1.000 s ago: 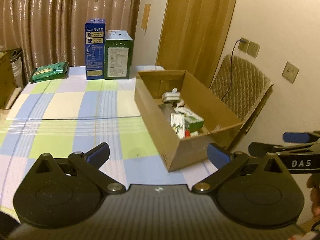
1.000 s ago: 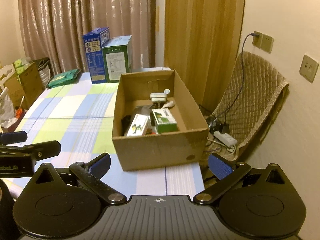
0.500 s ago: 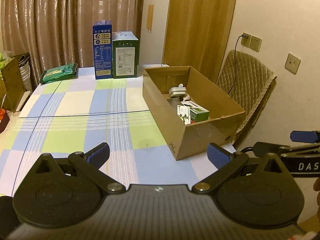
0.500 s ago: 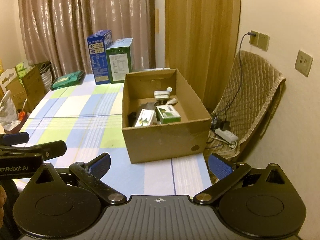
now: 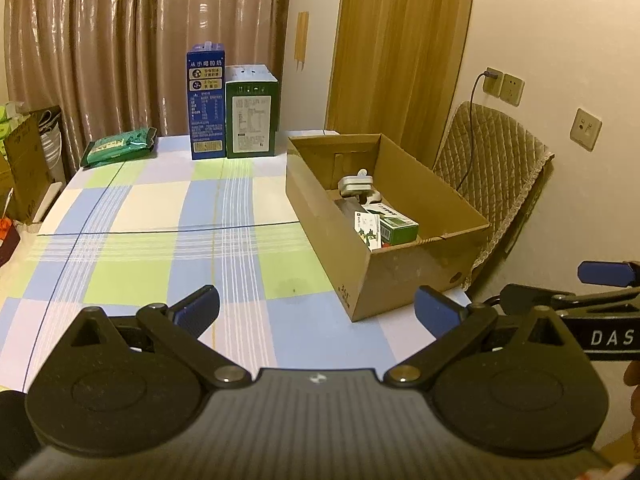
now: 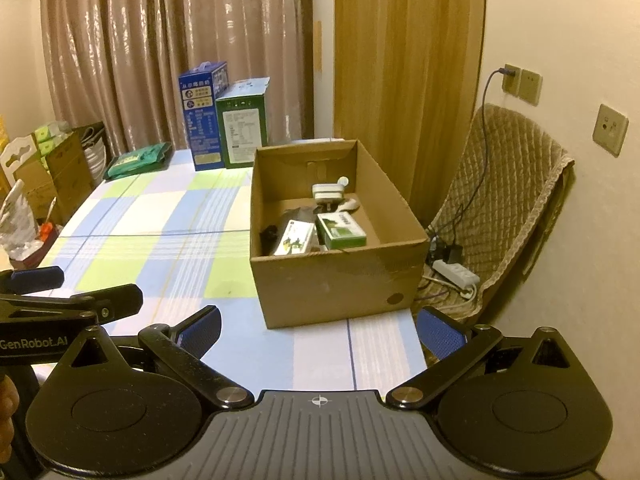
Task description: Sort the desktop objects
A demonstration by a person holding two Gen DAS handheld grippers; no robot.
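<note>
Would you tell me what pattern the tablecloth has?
The tablecloth is checked in blue, green and white, clearest in the left wrist view.

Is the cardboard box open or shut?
Open. The cardboard box has no lid or flaps over its top; a green carton and a white adapter show inside.

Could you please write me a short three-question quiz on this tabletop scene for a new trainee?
1. True or false: the left hand-held gripper is open and holds nothing.
2. Which stands directly beside the blue carton: A) the green carton, B) the cardboard box, C) the green packet?
3. Fill in: the small green box lies inside the ____.

Key: 1 true; 2 A; 3 cardboard box.
</note>
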